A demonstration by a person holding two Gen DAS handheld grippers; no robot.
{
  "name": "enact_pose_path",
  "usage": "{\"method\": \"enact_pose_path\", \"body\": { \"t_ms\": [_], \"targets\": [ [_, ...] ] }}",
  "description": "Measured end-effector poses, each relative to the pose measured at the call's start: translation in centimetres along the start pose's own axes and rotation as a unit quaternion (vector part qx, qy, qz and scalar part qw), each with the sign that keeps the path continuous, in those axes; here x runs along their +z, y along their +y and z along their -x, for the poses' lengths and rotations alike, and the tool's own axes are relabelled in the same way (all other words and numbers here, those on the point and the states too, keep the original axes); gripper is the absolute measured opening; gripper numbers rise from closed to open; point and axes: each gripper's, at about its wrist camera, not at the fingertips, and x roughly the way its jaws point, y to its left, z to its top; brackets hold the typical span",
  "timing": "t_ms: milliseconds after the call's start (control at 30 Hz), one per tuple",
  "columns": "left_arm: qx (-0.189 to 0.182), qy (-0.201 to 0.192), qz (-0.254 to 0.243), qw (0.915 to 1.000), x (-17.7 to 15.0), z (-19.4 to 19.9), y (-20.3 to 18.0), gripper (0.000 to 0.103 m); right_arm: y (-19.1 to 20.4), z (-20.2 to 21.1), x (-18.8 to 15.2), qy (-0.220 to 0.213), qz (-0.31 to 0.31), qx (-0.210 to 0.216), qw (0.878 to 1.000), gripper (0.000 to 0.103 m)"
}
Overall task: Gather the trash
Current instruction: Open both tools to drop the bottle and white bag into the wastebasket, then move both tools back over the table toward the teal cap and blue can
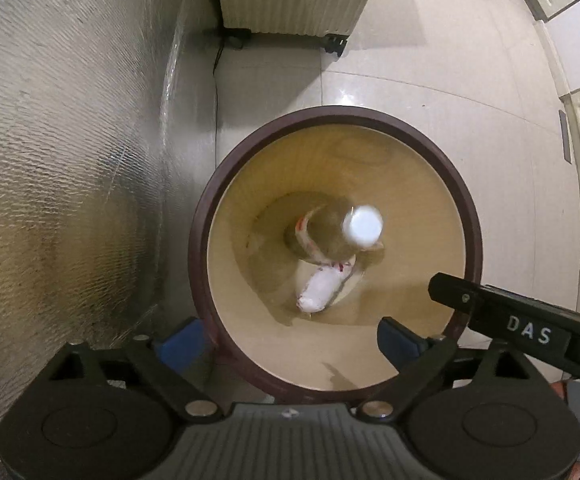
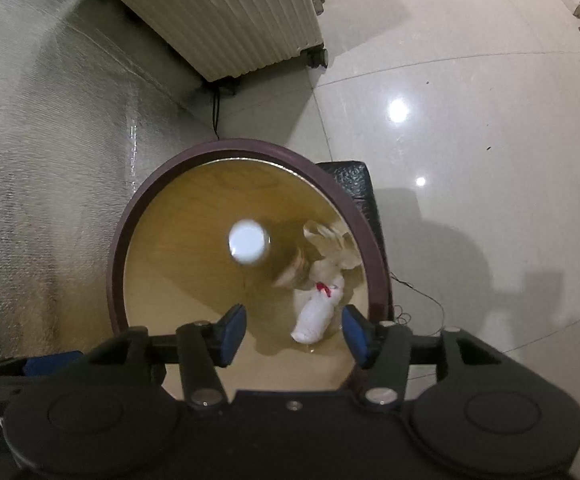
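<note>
Both your claws, left gripper and right gripper, gape empty above bin; bottle, white wad, crumpled paper already inside bin; no trash visible outside.

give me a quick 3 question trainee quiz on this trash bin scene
1. True or false: the right tongs grip the white wad.
2. Which lies in the bin? A) bottle B) shoe C) book
3. Fill in: beyond the bin stands a ribbed cream ____ on wheels.

Key: 1 false, both tongs stand open above the bin, holding nothing. 2 A. 3 suitcase.
</note>
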Motion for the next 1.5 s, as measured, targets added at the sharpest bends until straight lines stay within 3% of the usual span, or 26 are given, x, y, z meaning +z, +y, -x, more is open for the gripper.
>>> {"method": "enact_pose_path", "body": {
  "t_ms": [267, 600, 900, 1133, 1500],
  "targets": [
    [0.010, -0.018, -0.014, 0.9997, -1.0, 2.7, -0.4, 0.103, 0.0, 3.6, -0.6, -0.022, 0.027, -0.007, 0.999, 0.072],
    [0.015, -0.049, -0.020, 0.9985, -3.2, 6.7, -0.4, 0.103, 0.3, 7.9, -2.4, -0.047, 0.053, -0.010, 0.997, 0.084],
    [0.019, -0.068, -0.028, 0.9971, -5.6, 9.9, -0.1, 0.103, 0.4, 12.0, -4.4, -0.078, 0.060, -0.020, 0.995, 0.103],
    [0.014, -0.103, -0.023, 0.9943, -8.1, 13.2, 0.3, 0.103, 0.2, 15.0, -5.7, -0.102, 0.078, -0.048, 0.991, 0.103],
    [0.012, -0.149, -0.022, 0.9885, -11.4, 17.5, 0.8, 0.103, 0.6, 19.2, -8.3, -0.128, 0.093, -0.045, 0.986, 0.103]
  ]
}}
